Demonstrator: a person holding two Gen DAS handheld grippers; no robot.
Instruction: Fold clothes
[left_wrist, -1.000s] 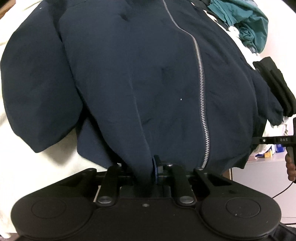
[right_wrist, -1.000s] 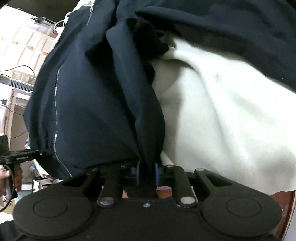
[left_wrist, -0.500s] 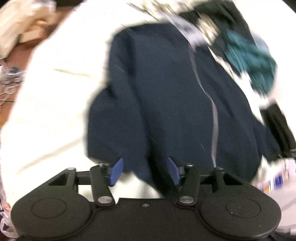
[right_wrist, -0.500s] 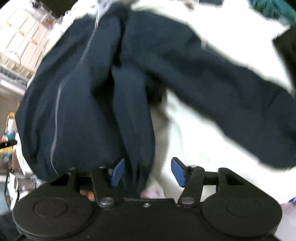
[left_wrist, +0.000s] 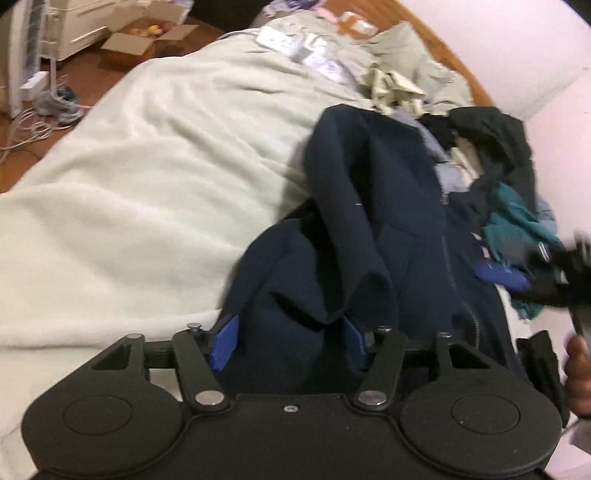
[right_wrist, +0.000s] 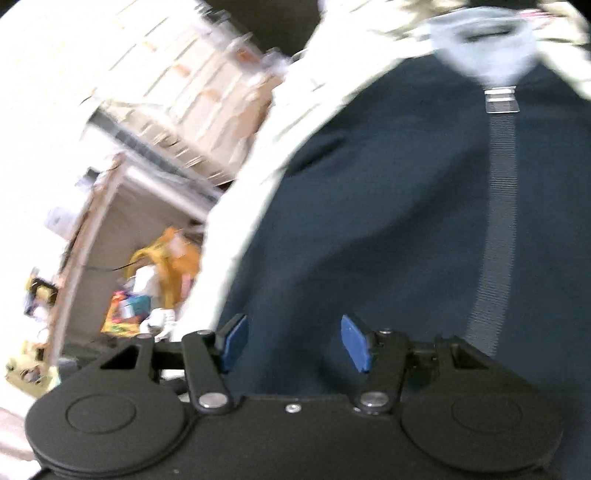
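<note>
A second before, both my sets of jaws were clamped on the hem of the navy jacket (left_wrist: 369, 229); by this moment I had let go with both. My left gripper (left_wrist: 288, 347) stood wide open, its blue pads spread with a loose hump of jacket cloth bulging between them, gripped by neither. My right gripper (right_wrist: 295, 343) was likewise wide open, holding nothing, just above the jacket's front near the zipper (right_wrist: 498, 206). The jacket lay crumpled on the cream blanket (left_wrist: 147, 177) of the bed, no longer lifted and spread as before, one sleeve bunched up. Just beyond the jacket, by the wall, sat the pile of other clothes (left_wrist: 509, 206), a teal piece among them.
</note>
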